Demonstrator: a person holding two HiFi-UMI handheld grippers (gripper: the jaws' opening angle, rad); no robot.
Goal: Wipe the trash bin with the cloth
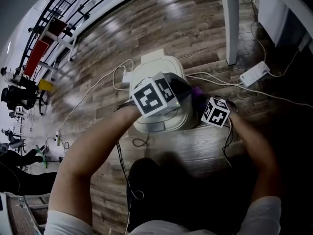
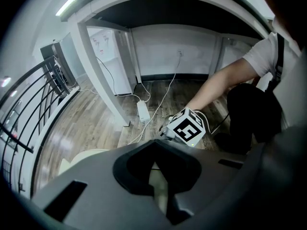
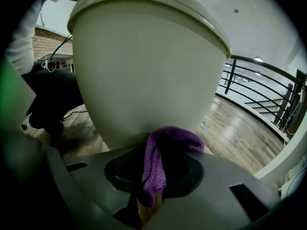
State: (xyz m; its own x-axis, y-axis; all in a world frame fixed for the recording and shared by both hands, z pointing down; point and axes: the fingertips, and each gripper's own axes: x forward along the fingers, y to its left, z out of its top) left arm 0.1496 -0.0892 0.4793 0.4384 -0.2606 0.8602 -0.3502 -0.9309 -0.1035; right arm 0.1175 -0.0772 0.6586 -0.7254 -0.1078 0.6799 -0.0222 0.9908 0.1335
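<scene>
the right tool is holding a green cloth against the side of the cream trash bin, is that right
Not quite: the cloth is purple, not green, as the right gripper view shows. The rest holds: the right tool is clamped on it and holds it against the side of the cream trash bin.

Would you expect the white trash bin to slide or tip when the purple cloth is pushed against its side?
Probably somewhat. The trash bin looks like smooth plastic, so likely light, and it stands on glossy wood floor, where it may slide. Its body narrows toward the base, so a high push with the cloth could tip it.
</scene>
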